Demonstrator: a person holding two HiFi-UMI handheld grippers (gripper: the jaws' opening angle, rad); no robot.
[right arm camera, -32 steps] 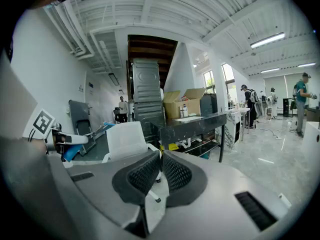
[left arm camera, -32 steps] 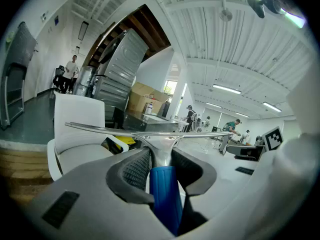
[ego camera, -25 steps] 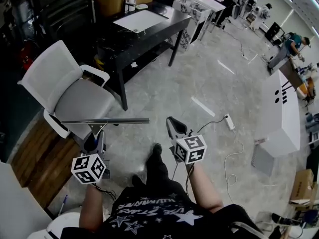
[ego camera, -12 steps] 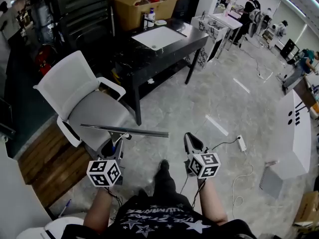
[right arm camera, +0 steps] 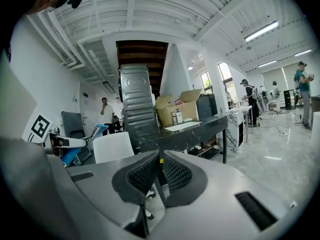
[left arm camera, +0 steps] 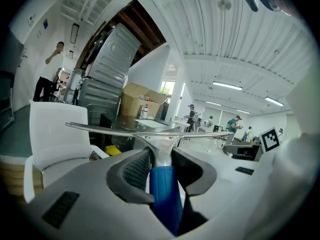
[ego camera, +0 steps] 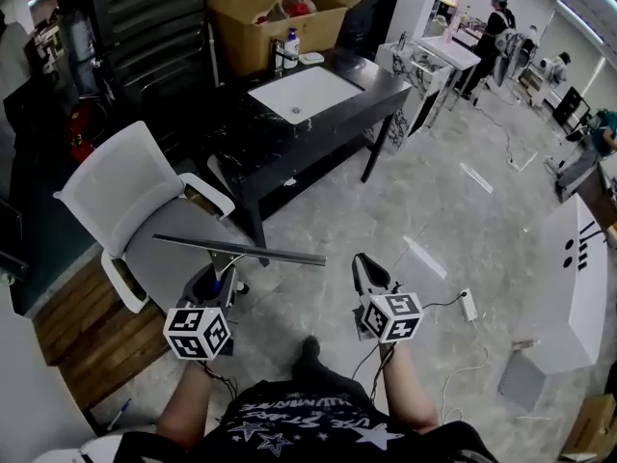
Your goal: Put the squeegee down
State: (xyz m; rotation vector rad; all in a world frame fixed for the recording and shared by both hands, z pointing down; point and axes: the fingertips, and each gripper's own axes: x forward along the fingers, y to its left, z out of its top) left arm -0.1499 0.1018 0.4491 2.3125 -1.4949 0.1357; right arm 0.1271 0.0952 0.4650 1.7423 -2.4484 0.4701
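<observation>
The squeegee has a blue handle (left arm camera: 164,194) and a long metal blade (left arm camera: 150,131). My left gripper (left arm camera: 161,159) is shut on the handle and holds the blade level and crosswise. In the head view the blade (ego camera: 241,249) hangs in the air over the front edge of the white chair (ego camera: 145,201), ahead of the left gripper (ego camera: 214,283). The black desk (ego camera: 251,143) with a white board (ego camera: 304,95) on it stands beyond. My right gripper (ego camera: 364,270) is level beside the left one, shut with nothing between its pads (right arm camera: 160,166).
A cardboard box (ego camera: 280,8) and a bottle (ego camera: 291,46) sit at the desk's far end. A power strip (ego camera: 469,305) and cable lie on the floor at the right, near a white counter (ego camera: 569,287). People stand far back (ego camera: 497,17). Wooden flooring (ego camera: 92,336) lies at the left.
Both grippers have moved forward toward the desk and chair, the squeegee carried along in the left one. The desk and chair now sit nearer and lower in the head view.
</observation>
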